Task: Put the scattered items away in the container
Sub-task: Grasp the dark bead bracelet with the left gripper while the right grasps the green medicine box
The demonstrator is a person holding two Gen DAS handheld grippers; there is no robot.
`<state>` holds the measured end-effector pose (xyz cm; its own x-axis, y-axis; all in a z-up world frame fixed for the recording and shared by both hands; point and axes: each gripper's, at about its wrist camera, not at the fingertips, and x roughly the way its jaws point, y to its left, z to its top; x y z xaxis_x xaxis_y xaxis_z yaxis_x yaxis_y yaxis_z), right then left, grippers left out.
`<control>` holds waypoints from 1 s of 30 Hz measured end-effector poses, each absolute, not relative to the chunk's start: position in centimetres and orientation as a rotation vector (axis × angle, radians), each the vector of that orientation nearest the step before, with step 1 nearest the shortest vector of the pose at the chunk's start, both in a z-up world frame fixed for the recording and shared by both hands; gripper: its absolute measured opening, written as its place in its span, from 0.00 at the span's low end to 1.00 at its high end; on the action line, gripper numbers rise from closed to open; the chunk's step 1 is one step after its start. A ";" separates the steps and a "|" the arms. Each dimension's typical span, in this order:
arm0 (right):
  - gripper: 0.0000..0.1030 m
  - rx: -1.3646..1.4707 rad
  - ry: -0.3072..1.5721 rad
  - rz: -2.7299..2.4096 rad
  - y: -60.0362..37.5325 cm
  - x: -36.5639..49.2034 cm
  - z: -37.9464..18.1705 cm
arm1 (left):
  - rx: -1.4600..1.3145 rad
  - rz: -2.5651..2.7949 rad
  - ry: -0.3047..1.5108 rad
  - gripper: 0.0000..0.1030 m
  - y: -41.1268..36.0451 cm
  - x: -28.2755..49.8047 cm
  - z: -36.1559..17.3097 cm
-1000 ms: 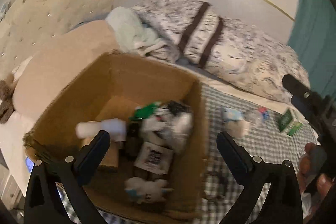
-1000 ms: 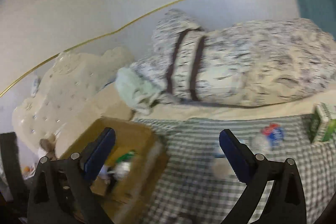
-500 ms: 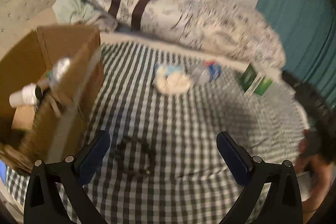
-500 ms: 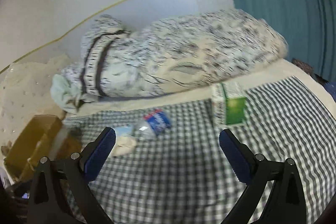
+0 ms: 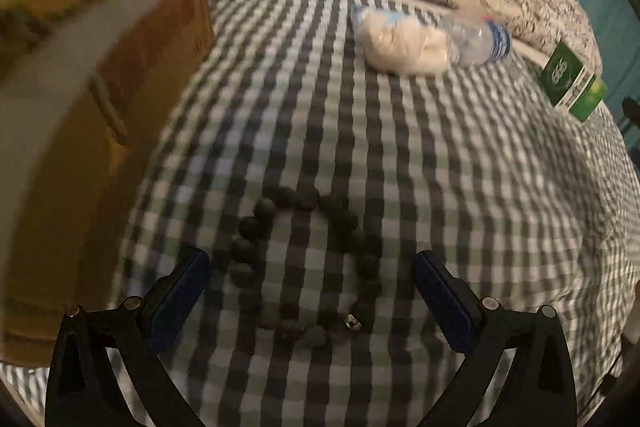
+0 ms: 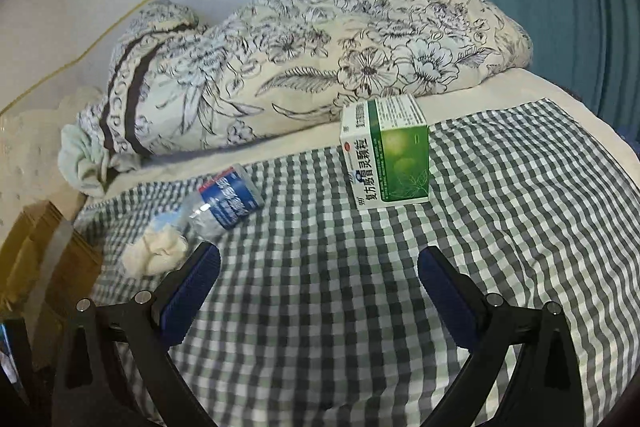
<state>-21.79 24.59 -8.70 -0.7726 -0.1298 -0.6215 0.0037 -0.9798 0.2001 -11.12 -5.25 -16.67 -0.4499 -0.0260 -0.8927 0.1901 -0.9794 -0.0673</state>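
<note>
- Left gripper (image 5: 312,263): jaws spread wide, empty, hanging just above the bead bracelet (image 5: 306,267), which lies as a loop on the checked cloth (image 5: 460,163) between the fingers.
- Bracelet likely light, limp, beads hard and apt to roll; best pinched across one strand, not the whole ring.
- Cardboard box (image 5: 100,99) stands just left.
- Right gripper (image 6: 318,267): wide, empty; medicine carton (image 6: 386,153) ahead.

left tool (image 5: 310,281) now over bead bracelet (image 5: 306,267), off box (image 5: 100,75)
</note>
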 end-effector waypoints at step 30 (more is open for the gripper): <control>0.75 1.135 -0.049 -3.039 27.0 -34.4 -9.9 | 1.562 -2.715 0.103 0.13 -2.6 -14.0 -15.3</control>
<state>-34.42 27.01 -9.86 -0.7506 0.0859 -0.6551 -0.1069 -0.9942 -0.0079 -14.04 -2.61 -15.33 -0.5031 0.0261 -0.8638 0.0391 -0.9978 -0.0530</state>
